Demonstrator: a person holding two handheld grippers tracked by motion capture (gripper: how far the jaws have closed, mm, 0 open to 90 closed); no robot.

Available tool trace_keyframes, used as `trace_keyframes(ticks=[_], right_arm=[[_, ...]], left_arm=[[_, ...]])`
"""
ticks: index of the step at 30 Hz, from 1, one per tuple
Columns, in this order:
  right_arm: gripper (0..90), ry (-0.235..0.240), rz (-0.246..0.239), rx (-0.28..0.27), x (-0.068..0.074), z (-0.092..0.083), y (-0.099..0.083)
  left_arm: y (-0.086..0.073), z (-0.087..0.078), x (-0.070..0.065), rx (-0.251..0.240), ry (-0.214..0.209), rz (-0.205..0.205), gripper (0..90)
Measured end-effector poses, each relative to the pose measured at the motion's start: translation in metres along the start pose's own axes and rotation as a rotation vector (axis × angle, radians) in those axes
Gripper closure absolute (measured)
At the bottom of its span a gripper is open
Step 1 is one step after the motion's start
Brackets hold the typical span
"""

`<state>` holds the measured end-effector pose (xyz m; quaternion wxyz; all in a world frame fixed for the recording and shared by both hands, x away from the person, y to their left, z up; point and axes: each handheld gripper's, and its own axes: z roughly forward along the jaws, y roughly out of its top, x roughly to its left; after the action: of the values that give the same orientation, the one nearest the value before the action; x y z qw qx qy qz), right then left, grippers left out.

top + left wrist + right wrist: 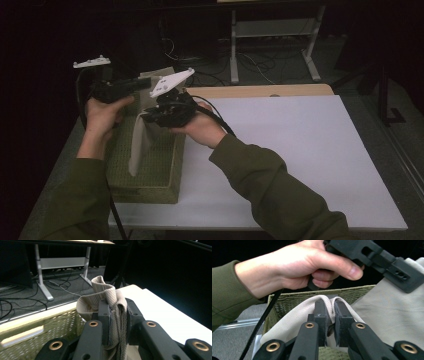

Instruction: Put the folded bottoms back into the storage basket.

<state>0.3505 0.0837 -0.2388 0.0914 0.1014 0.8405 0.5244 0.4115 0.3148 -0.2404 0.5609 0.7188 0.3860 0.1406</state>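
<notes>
Both grippers hold one beige cloth point(141, 137) above an olive-green woven basket point(150, 180), which stands on the left part of the white table point(310, 150).

The left gripper point(145, 83) is held level in the left hand point(102, 112), near the back edge of the basket. In the left gripper view its jaws are clenched on a bunched, ribbed fold of the cloth point(113, 312); the fabric sticks up betw. the two pads and curls over the tips, w/ the basket's mesh wall point(57, 327) just below.

The right gripper point(152, 116), in the right hand point(202, 127), sits just beside the left one, a bit nearer to the person. In the right gripper view its jaws are also closed tight on a cloth edge point(312, 306), which is folded over both pads. Behind them is the left hand point(294, 265) w/ its black gripper body point(382, 260), and more cloth at the right side.

From the high view a long strip of the cloth hangs down from the grippers into the basket; the lower end seems to rest inside, approx. at the middle. The sleeves point(280, 195) are olive-green.
</notes>
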Motion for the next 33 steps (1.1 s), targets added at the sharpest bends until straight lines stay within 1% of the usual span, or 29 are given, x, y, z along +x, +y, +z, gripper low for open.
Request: trace_keyframes(ticks=[3, 7, 12, 15, 19, 23, 26, 31, 33], right_arm=[[81.8, 0.008, -0.008, 0.010, 0.004, 0.013, 0.003], [81.7, 0.010, -0.011, 0.021, 0.008, 0.030, 0.005], [81.8, 0.012, -0.002, 0.031, 0.011, 0.049, 0.003], [81.7, 0.009, 0.006, 0.039, 0.011, 0.061, 0.001], [81.7, 0.004, 0.019, 0.054, 0.013, 0.075, -0.005], [81.7, 0.002, 0.008, 0.074, 0.015, 0.088, -0.010], [81.7, 0.006, 0.002, 0.090, 0.017, 0.096, -0.018], [81.6, 0.015, 0.014, 0.113, 0.019, 0.104, -0.032], [81.5, 0.019, 0.018, 0.123, 0.020, 0.105, -0.038]], left_arm=[[-0.005, -0.005, 0.009, 0.004, 0.010, -0.006, 77.7], [-0.010, -0.010, 0.019, 0.007, 0.022, -0.001, 77.7], [-0.016, -0.014, 0.032, 0.024, 0.051, 0.021, 77.6], [-0.024, -0.015, 0.042, 0.015, 0.060, -0.007, 77.5], [-0.034, -0.012, 0.054, 0.014, 0.077, -0.033, 77.5], [-0.043, -0.008, 0.064, 0.013, 0.113, -0.053, 77.5], [-0.050, -0.004, 0.070, 0.016, 0.127, -0.065, 77.5], [-0.063, 0.004, 0.078, 0.026, 0.139, -0.100, 77.5], [-0.067, 0.008, 0.080, 0.035, 0.139, -0.105, 77.5]])
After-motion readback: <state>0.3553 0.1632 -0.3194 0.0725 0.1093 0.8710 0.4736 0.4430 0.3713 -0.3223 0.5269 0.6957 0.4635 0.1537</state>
